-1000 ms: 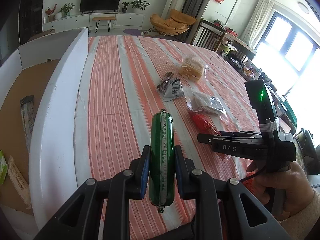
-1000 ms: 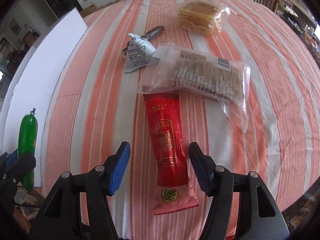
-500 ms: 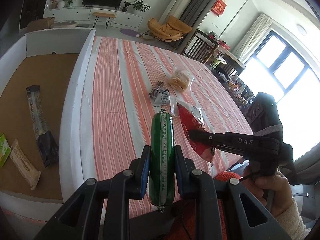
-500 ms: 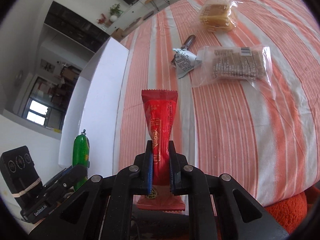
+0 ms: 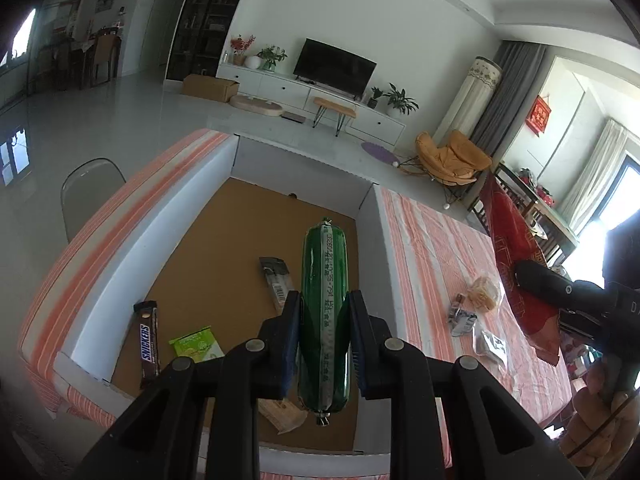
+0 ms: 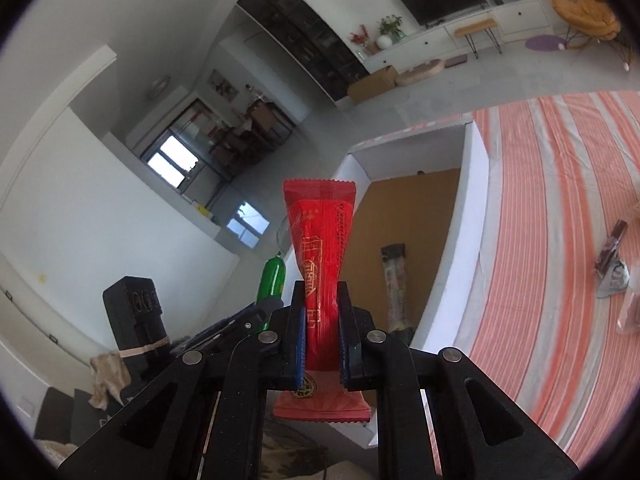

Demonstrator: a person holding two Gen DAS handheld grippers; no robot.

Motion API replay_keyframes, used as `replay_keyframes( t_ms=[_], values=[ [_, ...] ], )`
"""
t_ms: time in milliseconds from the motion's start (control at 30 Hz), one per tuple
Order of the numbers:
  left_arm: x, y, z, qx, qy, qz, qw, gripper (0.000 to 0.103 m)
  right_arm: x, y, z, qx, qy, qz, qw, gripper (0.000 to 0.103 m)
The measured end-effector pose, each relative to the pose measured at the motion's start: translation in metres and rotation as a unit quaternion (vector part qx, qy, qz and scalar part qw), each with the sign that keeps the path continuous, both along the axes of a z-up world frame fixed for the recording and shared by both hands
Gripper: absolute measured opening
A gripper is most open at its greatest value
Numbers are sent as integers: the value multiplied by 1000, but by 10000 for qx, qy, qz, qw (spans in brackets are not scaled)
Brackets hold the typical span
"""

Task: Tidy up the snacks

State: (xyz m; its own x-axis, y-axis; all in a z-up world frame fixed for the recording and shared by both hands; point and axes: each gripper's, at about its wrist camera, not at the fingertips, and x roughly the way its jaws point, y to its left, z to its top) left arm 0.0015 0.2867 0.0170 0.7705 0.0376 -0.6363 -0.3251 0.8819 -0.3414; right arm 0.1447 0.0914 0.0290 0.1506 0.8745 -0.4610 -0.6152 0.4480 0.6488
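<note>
My left gripper [image 5: 323, 340] is shut on a green sausage snack [image 5: 324, 312], held above the near side of a white-walled box [image 5: 172, 216] with a brown floor. My right gripper [image 6: 322, 340] is shut on a red snack packet [image 6: 320, 248], raised near the box's near corner [image 6: 472, 184]. The red packet [image 5: 516, 248] and the right gripper [image 5: 560, 292] also show at the right of the left wrist view. The green sausage [image 6: 273, 280] and left gripper appear at the lower left of the right wrist view.
Inside the box lie a Snickers bar [image 5: 147, 344], a green packet [image 5: 196, 346], a long clear-wrapped bar [image 5: 276, 280] and a tan packet [image 5: 280, 416]. Several snacks [image 5: 476, 304] lie on the striped tablecloth [image 5: 424, 264]. A chair [image 5: 88, 188] stands left.
Both grippers rose and swung left from the table toward the box. The right gripper closed on the red packet and lifted it off the cloth. The left kept hold of the green sausage.
</note>
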Motion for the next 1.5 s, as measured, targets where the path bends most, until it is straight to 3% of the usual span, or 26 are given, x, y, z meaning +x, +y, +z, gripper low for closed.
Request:
replay_keyframes(
  t_ms=[33,67,100,133,233,333,400,500,600,667,700,767,833,967,1067,1133,1433,1500],
  values=[
    [0,8,-8,64,119,265,9996,29,4,11,-7,62,79,61,9999,19],
    [0,15,-16,91,224,452,9987,47,6,17,-14,20,128,50,9999,35],
    [0,20,-24,103,325,599,9976,59,8,21,-22,-74,168,21,9998,50],
    [0,22,-30,107,390,711,9966,74,8,18,-31,-120,187,-46,9997,70],
    [-2,17,-38,165,351,719,9967,78,12,-12,-57,-352,50,-444,9984,70],
    [12,-4,-39,189,326,345,9987,79,21,-78,-80,-899,-257,-1401,9857,70],
    [24,-31,-35,160,244,-54,9996,80,26,-132,-100,-1637,-445,-2285,9586,70],
    [45,-87,-26,133,176,-893,9958,86,42,-228,-135,-2932,-282,-3617,8845,70],
    [70,-154,-27,2,231,-1823,9830,97,65,-317,-162,-3494,270,-4492,8218,71],
    [92,-197,-37,-91,448,-2338,9712,98,83,-355,-176,-3653,492,-4783,7971,71],
    [104,-217,-45,-86,532,-2552,9654,98,92,-367,-180,-3732,514,-4826,7907,71],
    [130,-249,-64,185,668,-2649,9618,98,109,-379,-182,-3760,232,-4938,7838,74],
    [156,-265,-90,427,852,-2468,9644,98,129,-385,-182,-3820,-1,-5028,7754,78],
    [203,-265,-141,777,969,-1990,9721,97,164,-401,-187,-3621,218,-5063,7824,98],
    [228,-261,-171,1016,1203,-1750,9719,97,160,-399,-191,-3614,220,-5056,7832,99],
    [229,-261,-175,1254,1147,-1628,9719,97,160,-399,-190,-3616,222,-5055,7831,99],
    [231,-267,-182,1432,1304,-1712,9660,103,160,-399,-189,-3619,226,-5053,7831,99],
    [233,-267,-181,1415,1293,-1734,9660,103,158,-397,-189,-3605,172,-4920,7923,99]
  ],
)
